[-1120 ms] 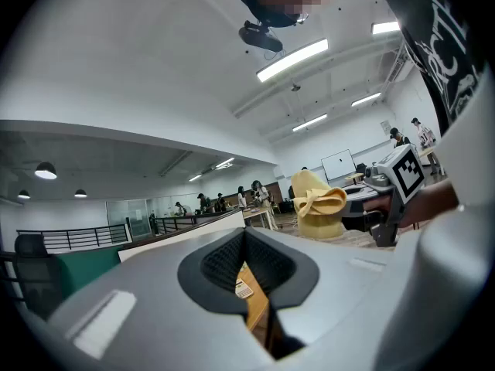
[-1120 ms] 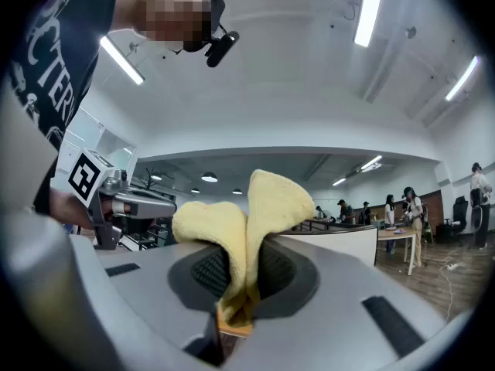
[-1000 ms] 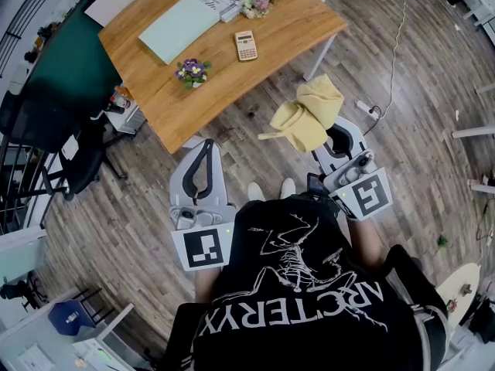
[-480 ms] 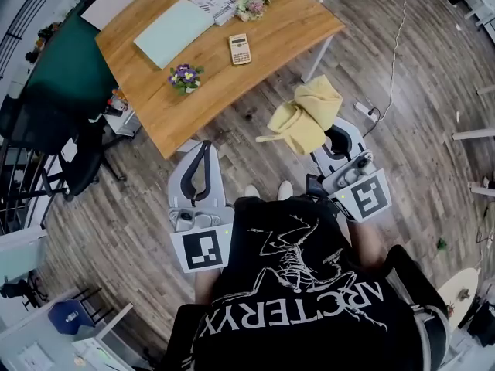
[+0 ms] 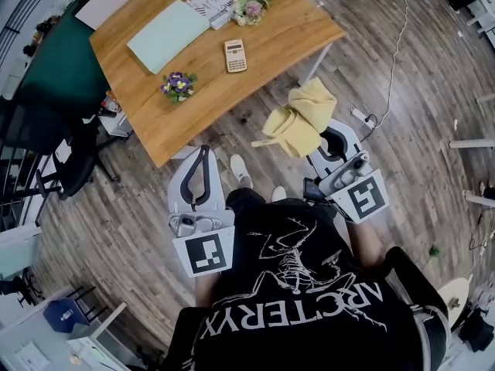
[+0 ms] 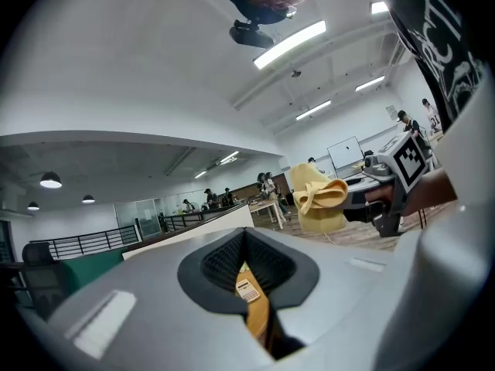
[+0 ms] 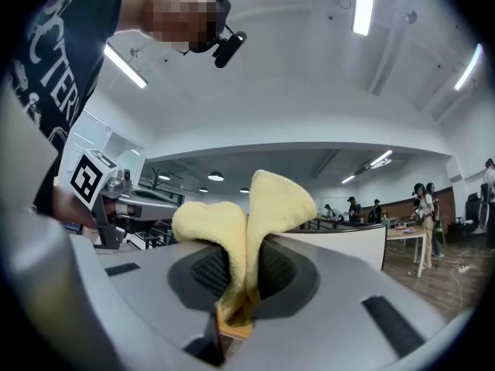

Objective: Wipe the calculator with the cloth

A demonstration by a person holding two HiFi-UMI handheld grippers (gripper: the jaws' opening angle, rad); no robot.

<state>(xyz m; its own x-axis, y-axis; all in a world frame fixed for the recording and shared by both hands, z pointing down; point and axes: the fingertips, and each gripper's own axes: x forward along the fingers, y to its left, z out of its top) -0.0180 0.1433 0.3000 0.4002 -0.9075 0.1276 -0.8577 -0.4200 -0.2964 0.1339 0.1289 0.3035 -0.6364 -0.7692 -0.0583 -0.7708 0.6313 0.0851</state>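
The beige calculator [image 5: 235, 55] lies face up on the wooden table [image 5: 278, 33], well ahead of both grippers. In the left gripper view it shows as a small piece [image 6: 248, 289] through the slit below the closed pads. My right gripper [image 5: 326, 136] is shut on the yellow cloth [image 5: 298, 122], which hangs in folds above the floor. In the right gripper view the cloth [image 7: 251, 207] rises in two lobes from the right gripper [image 7: 246, 250]. My left gripper [image 5: 204, 148] is shut with nothing in it, over the floor just short of the table's near edge.
On the table lie a pale green folder [image 5: 168, 35], a booklet [image 5: 212, 0] and two small flower bunches [image 5: 177, 85] [image 5: 251, 8]. A dark chair [image 5: 73, 161] stands to the left. A cable and power strip [image 5: 362, 116] lie on the wood floor to the right.
The table and calculator have slid left and slightly down in view as the person steps toward them. One shoe has come forward. Both grippers stay shut, the cloth still held.
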